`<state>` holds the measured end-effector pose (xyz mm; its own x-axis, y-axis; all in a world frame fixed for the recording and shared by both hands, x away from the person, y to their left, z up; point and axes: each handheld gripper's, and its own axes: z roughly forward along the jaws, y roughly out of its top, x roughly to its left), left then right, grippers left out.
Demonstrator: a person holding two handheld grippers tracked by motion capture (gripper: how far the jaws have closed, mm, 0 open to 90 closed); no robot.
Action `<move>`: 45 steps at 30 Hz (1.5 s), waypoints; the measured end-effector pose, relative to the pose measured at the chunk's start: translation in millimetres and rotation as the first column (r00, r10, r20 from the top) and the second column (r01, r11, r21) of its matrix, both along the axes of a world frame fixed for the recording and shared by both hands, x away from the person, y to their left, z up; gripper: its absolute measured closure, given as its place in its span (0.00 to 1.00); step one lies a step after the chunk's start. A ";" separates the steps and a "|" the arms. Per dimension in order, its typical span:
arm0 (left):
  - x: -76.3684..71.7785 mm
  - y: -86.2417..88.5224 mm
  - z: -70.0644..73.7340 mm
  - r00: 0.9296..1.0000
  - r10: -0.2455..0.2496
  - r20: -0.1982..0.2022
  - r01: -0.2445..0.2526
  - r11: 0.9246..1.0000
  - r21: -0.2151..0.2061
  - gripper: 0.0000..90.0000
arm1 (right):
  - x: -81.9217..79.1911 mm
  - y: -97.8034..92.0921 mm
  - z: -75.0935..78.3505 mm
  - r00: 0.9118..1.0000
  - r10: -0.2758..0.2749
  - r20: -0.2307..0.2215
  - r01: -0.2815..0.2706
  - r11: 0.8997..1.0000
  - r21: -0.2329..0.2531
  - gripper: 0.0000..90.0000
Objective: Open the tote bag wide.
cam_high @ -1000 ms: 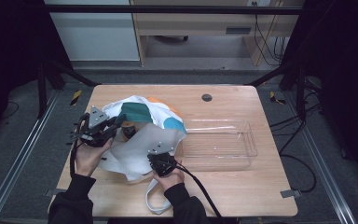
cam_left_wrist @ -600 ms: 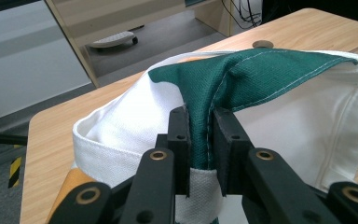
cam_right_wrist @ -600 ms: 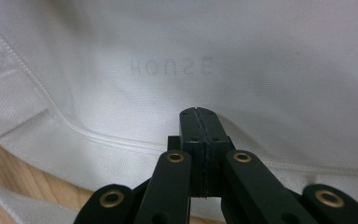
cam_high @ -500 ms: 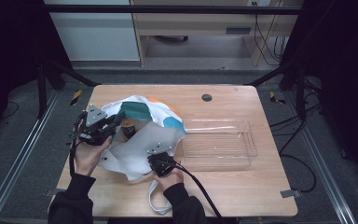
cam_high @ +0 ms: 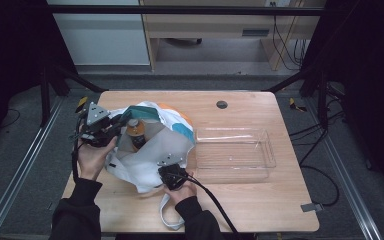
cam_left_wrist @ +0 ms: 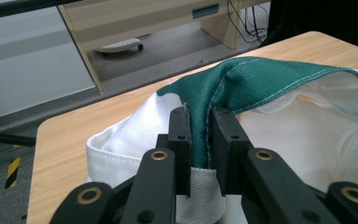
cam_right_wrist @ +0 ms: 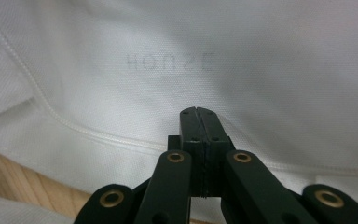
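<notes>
A white cloth tote bag with green, orange and teal patches lies on the wooden table, its mouth facing left. Inside the mouth stands a dark bottle with an orange label. My left gripper is shut on the bag's green rim and holds it up. At the bag's near edge sits my right gripper, jaws pressed together against the white cloth, with no fabric showing between them.
An empty clear plastic bin sits right of the bag. A white handle loop of the bag trails by the right wrist. A black grommet marks the far table edge. A desk stands beyond the table.
The bag's mouth has opened wider under the left gripper, and the bottle now shows inside. The right gripper has slid slightly toward the person along the bag.
</notes>
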<state>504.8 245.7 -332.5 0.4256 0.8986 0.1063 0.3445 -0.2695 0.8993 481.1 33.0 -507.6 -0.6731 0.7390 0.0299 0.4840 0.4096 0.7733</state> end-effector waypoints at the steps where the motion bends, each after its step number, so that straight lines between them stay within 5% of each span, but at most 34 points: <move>1: 1.5 0.2 0.5 1.000 0.004 0.000 -0.004 1.000 -0.001 0.87 | -0.2 -0.1 -0.1 1.000 0.001 0.002 -0.001 1.000 -0.002 1.00; 13: 27.5 1.0 5.1 0.998 0.069 -0.001 -0.069 0.998 0.000 0.88 | -2.7 -0.1 -0.5 1.000 0.010 0.017 -0.010 1.000 -0.010 1.00; 28: 73.5 8.3 -14.6 0.986 0.155 -0.053 -0.157 0.987 -0.019 0.88 | -2.8 -0.3 -0.6 1.000 0.012 0.021 -0.012 1.000 -0.011 1.00; 42: 74.6 12.4 -22.5 0.987 0.144 -0.067 -0.147 0.988 -0.049 0.88 | -4.8 0.4 0.3 1.000 -0.005 0.029 0.005 1.000 -0.008 1.00; 45: 73.2 13.5 -23.2 0.988 0.140 -0.066 -0.143 0.988 -0.054 0.88 | -5.8 -1.5 3.1 0.998 -0.007 0.068 0.006 1.000 0.010 0.93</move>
